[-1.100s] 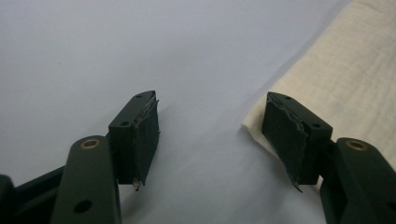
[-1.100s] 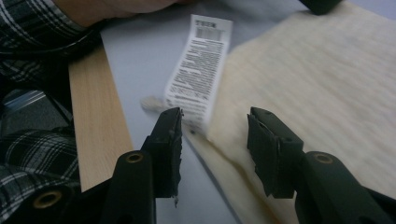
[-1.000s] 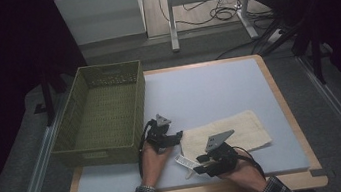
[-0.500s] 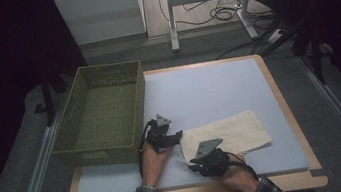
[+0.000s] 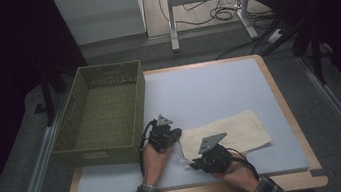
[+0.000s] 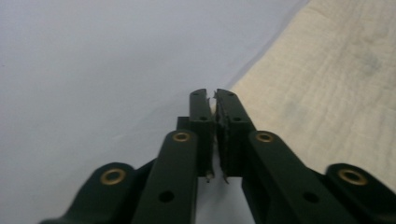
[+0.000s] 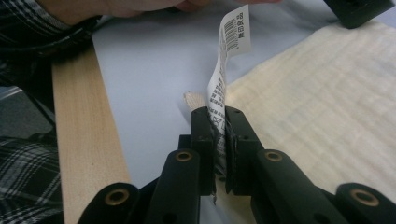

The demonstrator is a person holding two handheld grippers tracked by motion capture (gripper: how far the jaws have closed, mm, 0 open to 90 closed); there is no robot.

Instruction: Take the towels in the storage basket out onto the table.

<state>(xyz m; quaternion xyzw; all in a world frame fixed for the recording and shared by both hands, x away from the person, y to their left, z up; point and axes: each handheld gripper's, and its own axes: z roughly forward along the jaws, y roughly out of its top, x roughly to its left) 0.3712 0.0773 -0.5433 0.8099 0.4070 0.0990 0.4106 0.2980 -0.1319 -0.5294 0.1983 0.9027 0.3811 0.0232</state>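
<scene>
**Both grippers clamped on the cloth's near-left end**

The left gripper (image 5: pixel 176 136) has just been closed on the cream cloth (image 5: pixel 234 132) at its edge. The right gripper (image 7: pixel 219 122) has just been closed on the cloth's white label (image 7: pixel 227 56). The cloth is spread just right of the green basket (image 5: pixel 98 115).

My high view looks forward and down over the whole tabletop (image 5: pixel 208 90). Both gripper views sit low, very close behind their jaws; all three share the cream cloth (image 5: pixel 234 130) (image 6: pixel 327 84) (image 7: pixel 327 93).
</scene>
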